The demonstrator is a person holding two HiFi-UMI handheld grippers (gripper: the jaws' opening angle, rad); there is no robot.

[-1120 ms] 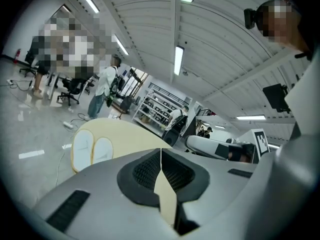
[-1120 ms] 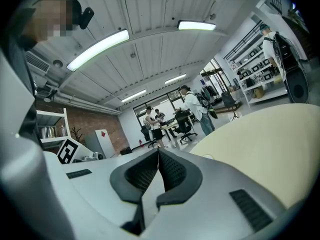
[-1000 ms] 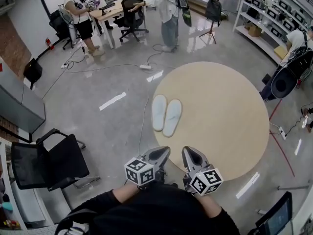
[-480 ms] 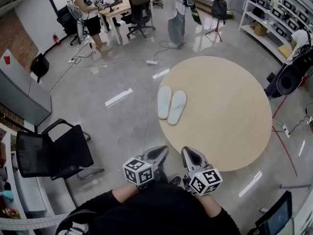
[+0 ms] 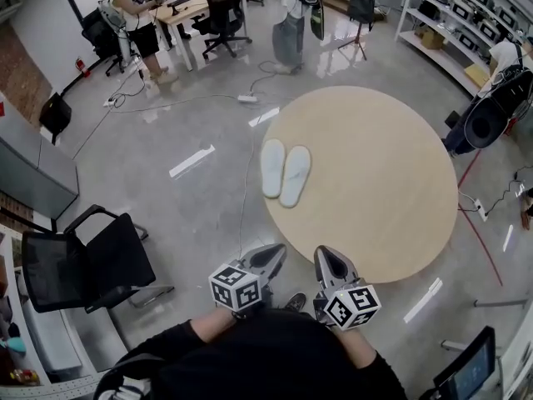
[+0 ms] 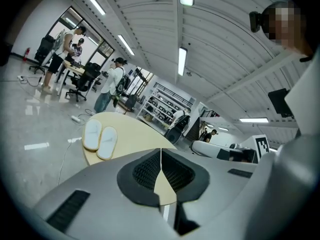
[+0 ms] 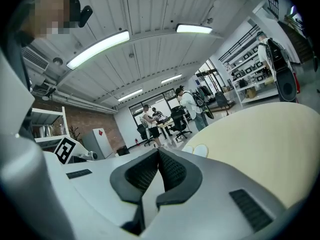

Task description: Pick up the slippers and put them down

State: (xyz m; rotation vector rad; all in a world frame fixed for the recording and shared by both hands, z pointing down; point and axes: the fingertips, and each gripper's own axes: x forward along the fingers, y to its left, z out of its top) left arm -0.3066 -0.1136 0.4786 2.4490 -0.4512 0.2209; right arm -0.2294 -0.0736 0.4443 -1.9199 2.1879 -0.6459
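Two pale slippers (image 5: 283, 173) lie side by side, soles down, near the left edge of a round beige table (image 5: 375, 190). They also show in the left gripper view as the slippers (image 6: 100, 138), and in the right gripper view only their tips show, the slippers (image 7: 200, 149). My left gripper (image 5: 271, 255) and right gripper (image 5: 326, 258) hang side by side short of the table's near edge, well apart from the slippers. The left gripper (image 6: 161, 151) and the right gripper (image 7: 158, 152) both have their jaws shut with nothing between them.
A black office chair (image 5: 83, 269) stands on the floor at the left. A cable (image 5: 245, 198) runs past the table's left edge to a power strip (image 5: 247, 99). People stand at a desk (image 5: 187, 11) far back. Shelves (image 5: 450, 19) line the right wall.
The slippers and table have shifted a little upward in the head view. Both grippers stay shut and side by side at the bottom of that view.
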